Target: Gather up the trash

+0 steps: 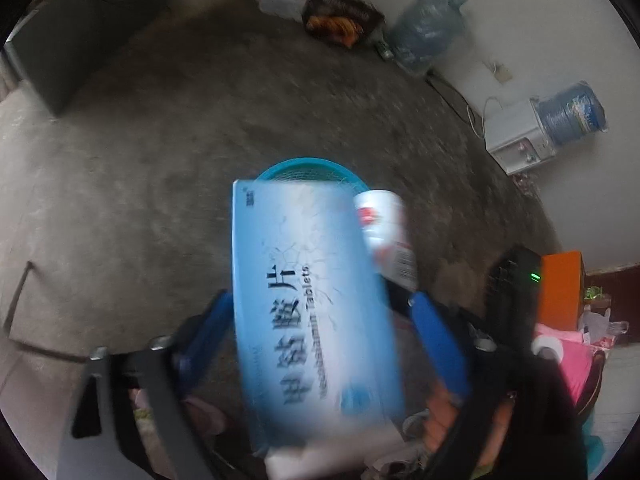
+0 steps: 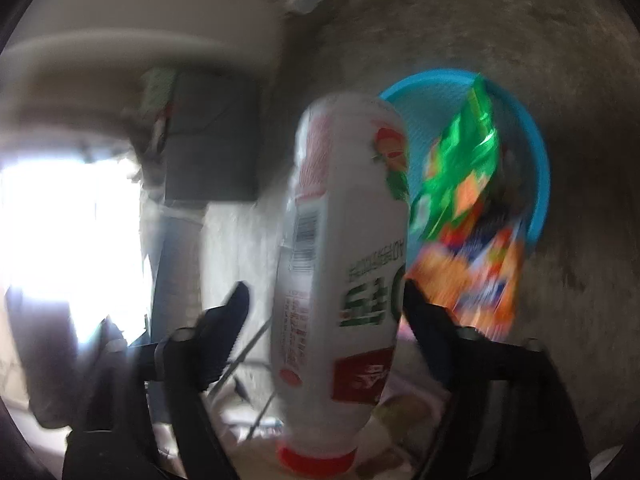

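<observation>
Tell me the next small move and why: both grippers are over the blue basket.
Probably just pull both grippers back. The left gripper stands open around the tablet box, the right gripper around the white bottle, both above the blue basket.

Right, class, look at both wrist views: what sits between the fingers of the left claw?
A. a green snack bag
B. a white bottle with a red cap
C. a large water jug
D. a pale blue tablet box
D: in the left wrist view the pale blue tablet box lies between the blue fingers of the left claw; the white bottle is at the right claw.
</observation>
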`<state>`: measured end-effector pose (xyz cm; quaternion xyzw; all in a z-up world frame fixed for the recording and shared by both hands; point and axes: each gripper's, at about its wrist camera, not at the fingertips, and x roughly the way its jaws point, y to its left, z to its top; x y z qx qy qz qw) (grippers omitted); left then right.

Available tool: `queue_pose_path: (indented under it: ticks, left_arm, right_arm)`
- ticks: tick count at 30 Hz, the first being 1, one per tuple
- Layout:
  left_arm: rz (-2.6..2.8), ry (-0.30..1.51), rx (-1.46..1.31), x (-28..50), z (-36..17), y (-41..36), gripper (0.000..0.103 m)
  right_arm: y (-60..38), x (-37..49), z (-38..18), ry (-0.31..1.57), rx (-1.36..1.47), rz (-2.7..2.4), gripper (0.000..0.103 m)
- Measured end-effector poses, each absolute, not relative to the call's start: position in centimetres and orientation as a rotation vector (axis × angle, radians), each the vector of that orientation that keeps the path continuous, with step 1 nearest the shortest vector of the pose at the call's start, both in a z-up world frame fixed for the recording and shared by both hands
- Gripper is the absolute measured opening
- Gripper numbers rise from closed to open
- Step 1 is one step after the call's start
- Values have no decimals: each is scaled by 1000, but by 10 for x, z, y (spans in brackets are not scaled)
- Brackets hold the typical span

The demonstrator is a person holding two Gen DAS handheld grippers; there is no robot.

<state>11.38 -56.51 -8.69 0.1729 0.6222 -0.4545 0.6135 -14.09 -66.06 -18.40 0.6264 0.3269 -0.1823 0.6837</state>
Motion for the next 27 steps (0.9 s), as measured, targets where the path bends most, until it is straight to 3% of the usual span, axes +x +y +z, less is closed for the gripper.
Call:
queue_pose_path:
  ticks: [3,7,14,20,25,27]
  left_arm:
    - [-943,1450,381,120,-100,-564,91]
    - [-960,1488,346,123,-99,-535,90]
    - [-985,1366,330,116,-47,-470,90]
    - [-1015,1135,240,100,28,-377,91]
    - [-876,934,123,88,76,-269,97]
    - [-784,868,104,82,87,-226,97]
  right_arm:
    - [-675,-154,-219,752,1504,-525,76]
    - [-657,-176,-220,700,1518,-521,76]
    - [-636,-197,-204,719,1434,-564,76]
    - [-594,-185,-130,759,1057,-563,77]
    - [-512,-161,-37,703,658,-494,94]
    - [-478,-154,-9,653,548,-467,95]
